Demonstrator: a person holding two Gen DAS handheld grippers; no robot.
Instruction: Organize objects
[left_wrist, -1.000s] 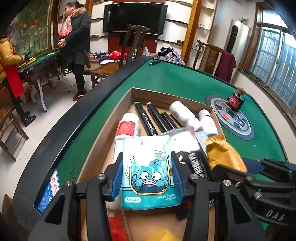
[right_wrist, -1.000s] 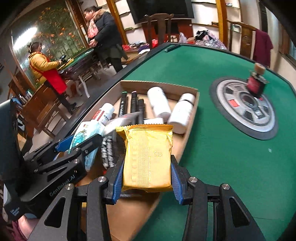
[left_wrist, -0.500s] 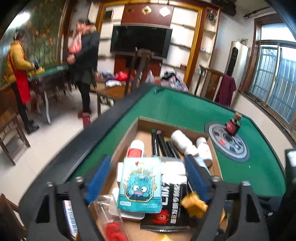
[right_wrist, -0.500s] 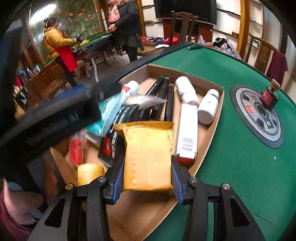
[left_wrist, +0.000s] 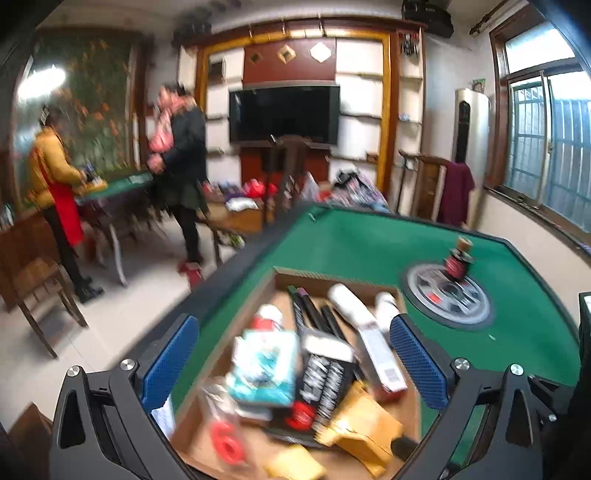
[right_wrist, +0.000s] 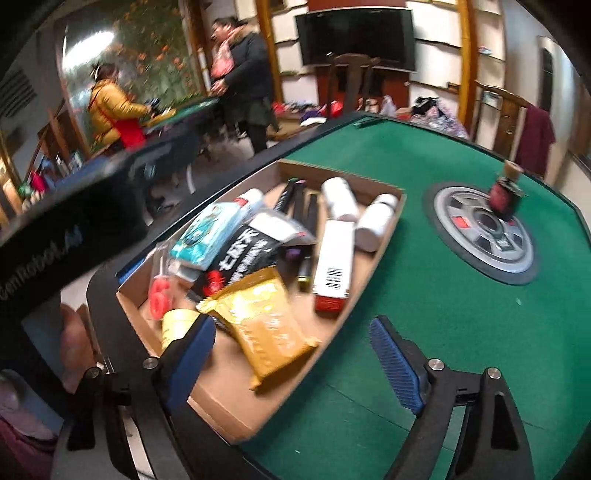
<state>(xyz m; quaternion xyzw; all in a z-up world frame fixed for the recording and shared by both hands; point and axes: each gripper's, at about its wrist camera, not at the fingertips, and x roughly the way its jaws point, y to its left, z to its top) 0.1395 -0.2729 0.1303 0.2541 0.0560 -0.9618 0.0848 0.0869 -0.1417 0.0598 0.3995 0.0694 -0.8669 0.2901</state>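
Observation:
A shallow cardboard box lies on the green table, full of small goods. A yellow packet lies at its near end. A teal tissue pack rests on a black packet. Black markers, white bottles and a white-and-red carton lie further in. My left gripper is open and empty above the box. My right gripper is open and empty over the box's near right corner.
A small dark bottle stands on the round grey centre disc of the table. Two people stand at another table to the left. Chairs and a television are behind.
Both grippers opened and pulled back. The left let go of the teal tissue pack and the right let go of the yellow packet; both now lie in the box.

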